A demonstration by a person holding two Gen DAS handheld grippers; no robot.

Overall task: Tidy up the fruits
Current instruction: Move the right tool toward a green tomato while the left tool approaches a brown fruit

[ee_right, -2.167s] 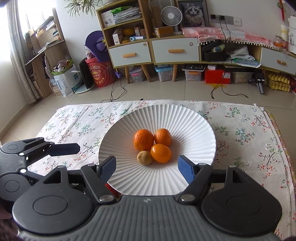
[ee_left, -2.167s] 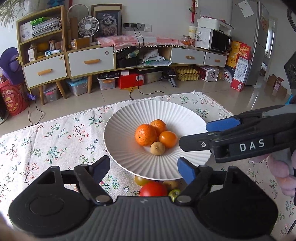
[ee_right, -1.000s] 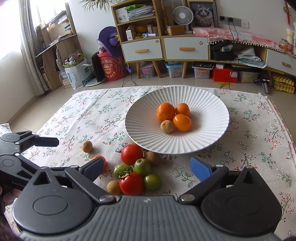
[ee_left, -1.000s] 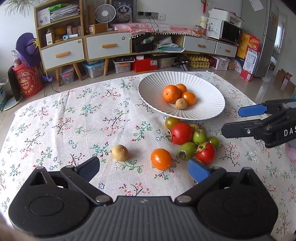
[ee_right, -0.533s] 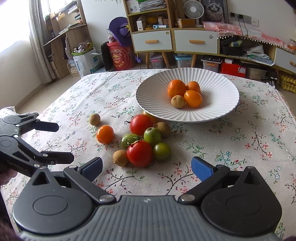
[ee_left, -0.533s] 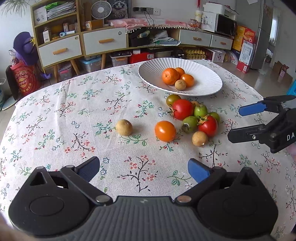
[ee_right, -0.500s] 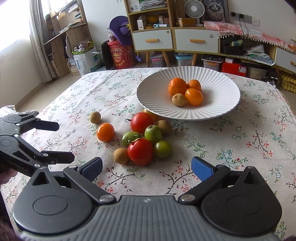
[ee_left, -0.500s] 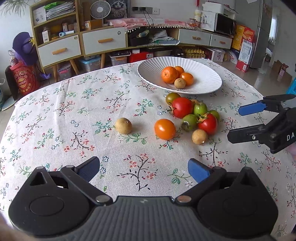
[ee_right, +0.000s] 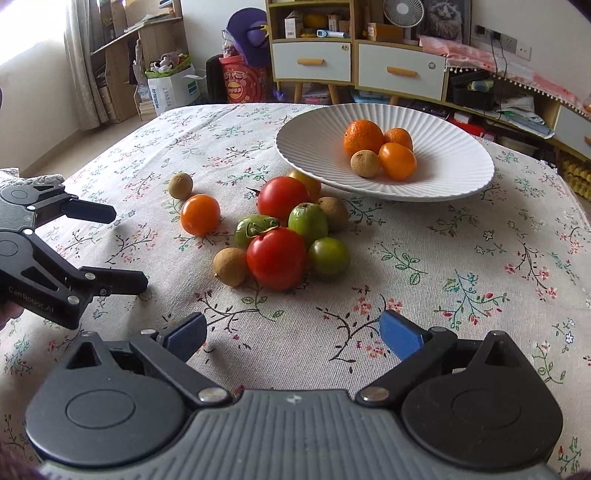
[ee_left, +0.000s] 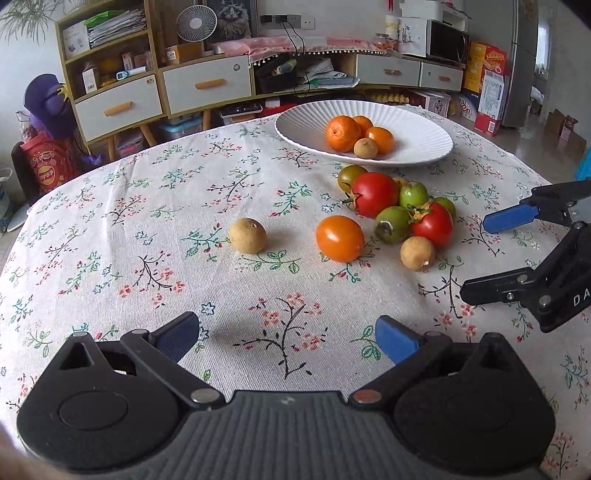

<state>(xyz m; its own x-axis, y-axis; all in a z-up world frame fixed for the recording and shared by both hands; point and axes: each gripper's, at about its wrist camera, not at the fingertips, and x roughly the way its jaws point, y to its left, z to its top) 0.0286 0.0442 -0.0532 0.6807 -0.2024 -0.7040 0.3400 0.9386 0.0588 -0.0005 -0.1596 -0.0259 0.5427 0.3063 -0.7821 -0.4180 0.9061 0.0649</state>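
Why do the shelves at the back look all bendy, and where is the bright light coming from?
In the left wrist view the fisheye lens bows the shelf unit and curves the table edge. In the right wrist view a window at the upper left is washed out white. The white plate and the nearest red tomato cast soft shadows toward the camera. Both views look sharp.

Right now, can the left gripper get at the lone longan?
Probably yes. The left gripper is open and empty, and the longan sits apart from the other fruit, with bare cloth between them.
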